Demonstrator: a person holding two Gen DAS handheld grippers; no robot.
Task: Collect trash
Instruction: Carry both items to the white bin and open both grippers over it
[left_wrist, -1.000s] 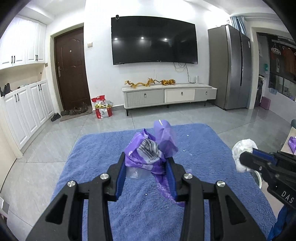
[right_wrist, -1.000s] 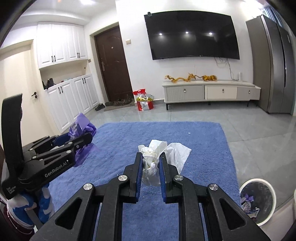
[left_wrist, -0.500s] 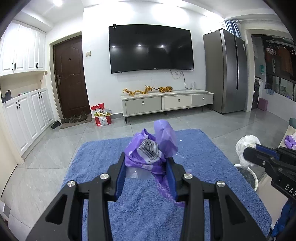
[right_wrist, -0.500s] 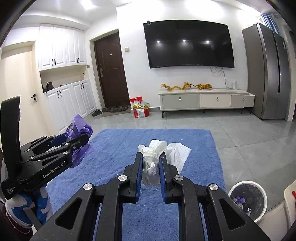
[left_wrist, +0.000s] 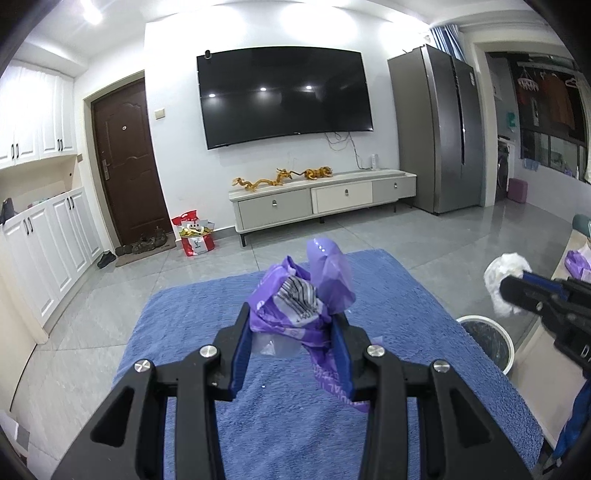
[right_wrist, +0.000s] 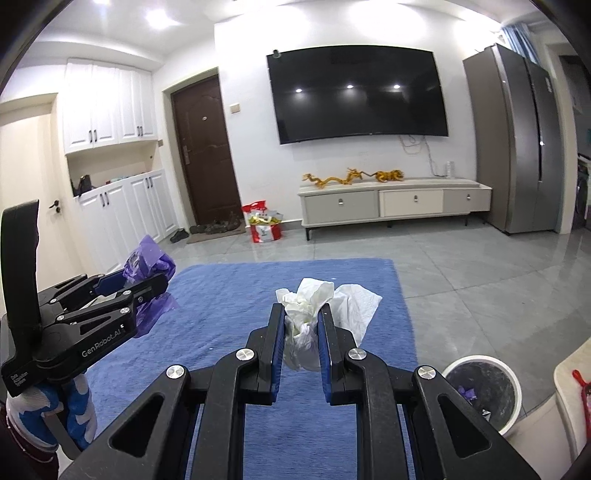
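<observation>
L tool (left_wrist: 291, 332) pinches purple wrapper (left_wrist: 295, 302), R tool (right_wrist: 301, 332) pinches tissue wad (right_wrist: 317, 302); both light, soft, crushable, so I grip mid-bunch.

Crinkly purple plastic wrapper (left_wrist: 301, 306), thin and glossy, at twelve o'clock — soft white tissue paper (right_wrist: 317, 306), matt and creased. Fuzzy blue cloth rug (right_wrist: 229, 295) on polished grey floor tiles (left_wrist: 443, 236) — smooth white plastic bin (right_wrist: 480, 391) at four o'clock.
</observation>
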